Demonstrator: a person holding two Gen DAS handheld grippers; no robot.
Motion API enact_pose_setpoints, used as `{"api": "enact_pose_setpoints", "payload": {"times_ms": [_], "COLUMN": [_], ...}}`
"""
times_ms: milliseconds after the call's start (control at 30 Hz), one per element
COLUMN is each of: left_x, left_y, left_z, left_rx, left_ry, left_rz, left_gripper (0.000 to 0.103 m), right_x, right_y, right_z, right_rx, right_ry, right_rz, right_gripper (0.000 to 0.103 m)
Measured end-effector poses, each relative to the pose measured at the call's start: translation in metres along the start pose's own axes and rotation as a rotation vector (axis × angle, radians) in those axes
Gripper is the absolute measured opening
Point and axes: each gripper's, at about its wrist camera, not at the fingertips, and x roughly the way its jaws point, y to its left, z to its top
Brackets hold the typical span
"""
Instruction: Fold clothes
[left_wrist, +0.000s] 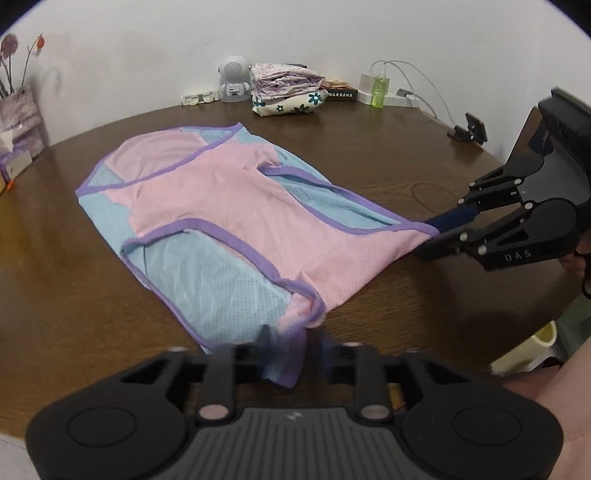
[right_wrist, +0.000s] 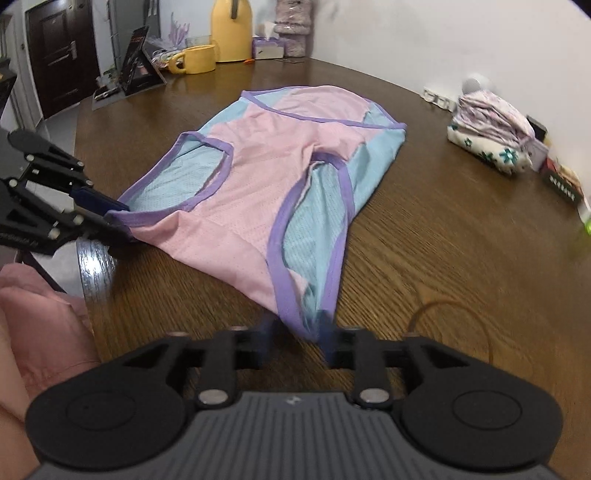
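Observation:
A pink and light-blue mesh vest with purple trim (left_wrist: 229, 206) lies flat on the brown wooden table (left_wrist: 388, 155); it also shows in the right wrist view (right_wrist: 258, 184). My left gripper (left_wrist: 293, 350) is shut on one near shoulder strap of the vest; it also shows at the left of the right wrist view (right_wrist: 110, 218). My right gripper (right_wrist: 295, 336) is shut on the other shoulder strap; it also shows at the right of the left wrist view (left_wrist: 432, 236). Both hold the straps just above the table near its front edge.
A stack of folded clothes (left_wrist: 284, 92) sits at the back by the wall (right_wrist: 495, 133), beside a small white speaker (left_wrist: 232, 77), a green bottle (left_wrist: 378, 92) and chargers. A tissue box (left_wrist: 18, 122) stands far left. A yellow jug (right_wrist: 231, 29) and bowl (right_wrist: 195, 59) stand at the table's far end.

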Motion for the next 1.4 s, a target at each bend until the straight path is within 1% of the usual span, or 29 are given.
{"api": "enact_pose_setpoints", "payload": {"times_ms": [67,133,200,300,400,500,567,600,633,667,700,733,800,867,900,933,967,1000,1033,1067,1100,1133,1167,1200,1233,1267,1300,1367,1400], "left_x": [-0.01,-0.017,-0.017,-0.012,-0.003,0.011,0.02,0.024,0.027,0.029,0.028,0.027,0.025,0.022,0.021,0.021,0.022,0.021,0.019,0.016,0.01,0.005,-0.001,-0.006,-0.011,-0.014,-0.013,-0.008,-0.004], "left_y": [0.005,0.012,0.018,0.014,0.007,0.004,0.004,0.005,0.007,0.009,0.012,0.014,0.02,0.026,0.029,0.03,0.031,0.032,0.034,0.036,0.04,0.044,0.048,0.052,0.056,0.06,0.063,0.066,0.066], "left_z": [-0.002,-0.001,0.001,0.006,0.009,0.013,0.014,0.015,0.015,0.015,0.016,0.016,0.017,0.017,0.017,0.016,0.014,0.013,0.012,0.011,0.012,0.012,0.012,0.013,0.017,0.021,0.025,0.033,0.037], "left_rx": [0.0,-0.001,0.015,0.065,0.125,0.149,0.149,0.149,0.149,0.145,0.133,0.122,0.099,0.076,0.074,0.076,0.077,0.077,0.076,0.072,0.061,0.05,0.039,0.025,0.007,-0.008,-0.016,-0.02,-0.018], "left_ry": [-0.021,-0.05,-0.062,-0.056,-0.048,-0.021,0.004,0.017,0.032,0.045,0.053,0.061,0.075,0.082,0.086,0.091,0.095,0.095,0.088,0.073,0.043,0.013,-0.017,-0.051,-0.088,-0.118,-0.134,-0.147,-0.148], "left_rz": [-0.03,-0.047,-0.047,-0.049,-0.049,-0.039,-0.042,-0.048,-0.06,-0.075,-0.098,-0.121,-0.165,-0.202,-0.21,-0.214,-0.216,-0.224,-0.241,-0.254,-0.257,-0.26,-0.264,-0.259,-0.236,-0.208,-0.165,-0.052,0.006], "left_gripper": [0.044,0.046,0.047,0.047,0.046,0.045,0.039,0.033,0.015,0.007,0.007,0.006,0.006,0.006,0.007,0.01,0.016,0.02,0.028,0.036,0.04,0.047,0.051,0.051,0.052,0.052,0.052,0.05,0.049], "right_x": [-0.009,-0.021,-0.025,-0.02,-0.011,0.0,0.009,0.014,0.017,0.019,0.02,0.022,0.019,0.017,0.016,0.017,0.019,0.021,0.02,0.017,0.014,0.009,0.003,-0.002,-0.005,-0.007,-0.004,0.01,0.019], "right_y": [-0.008,-0.019,-0.024,-0.024,-0.017,-0.008,-0.005,-0.003,-0.003,-0.005,-0.006,-0.008,-0.012,-0.017,-0.02,-0.022,-0.023,-0.024,-0.026,-0.028,-0.03,-0.034,-0.04,-0.045,-0.049,-0.052,-0.053,-0.048,-0.045], "right_z": [0.0,-0.002,-0.002,-0.002,0.003,0.01,0.014,0.016,0.018,0.019,0.021,0.022,0.025,0.028,0.029,0.03,0.029,0.028,0.028,0.029,0.029,0.032,0.035,0.039,0.043,0.048,0.054,0.065,0.07], "right_rx": [0.037,0.09,0.116,0.113,0.092,0.053,0.032,0.022,0.014,0.011,0.01,0.009,0.0,-0.002,-0.001,-0.001,0.002,0.005,0.015,0.028,0.041,0.065,0.096,0.12,0.142,0.153,0.148,0.11,0.084], "right_ry": [-0.028,-0.065,-0.09,-0.09,-0.085,-0.079,-0.063,-0.054,-0.044,-0.027,-0.008,0.011,0.041,0.067,0.079,0.096,0.113,0.131,0.128,0.114,0.099,0.064,0.017,-0.024,-0.063,-0.099,-0.121,-0.134,-0.134], "right_rz": [0.017,0.048,0.059,0.062,0.088,0.114,0.116,0.117,0.122,0.137,0.158,0.178,0.209,0.218,0.22,0.219,0.219,0.225,0.234,0.243,0.252,0.262,0.274,0.274,0.268,0.236,0.176,0.053,0.02], "right_gripper": [0.042,0.042,0.042,0.042,0.042,0.039,0.039,0.039,0.033,0.017,0.009,0.007,0.007,0.007,0.007,0.01,0.013,0.014,0.018,0.024,0.027,0.034,0.04,0.041,0.042,0.042,0.042,0.04,0.039]}}
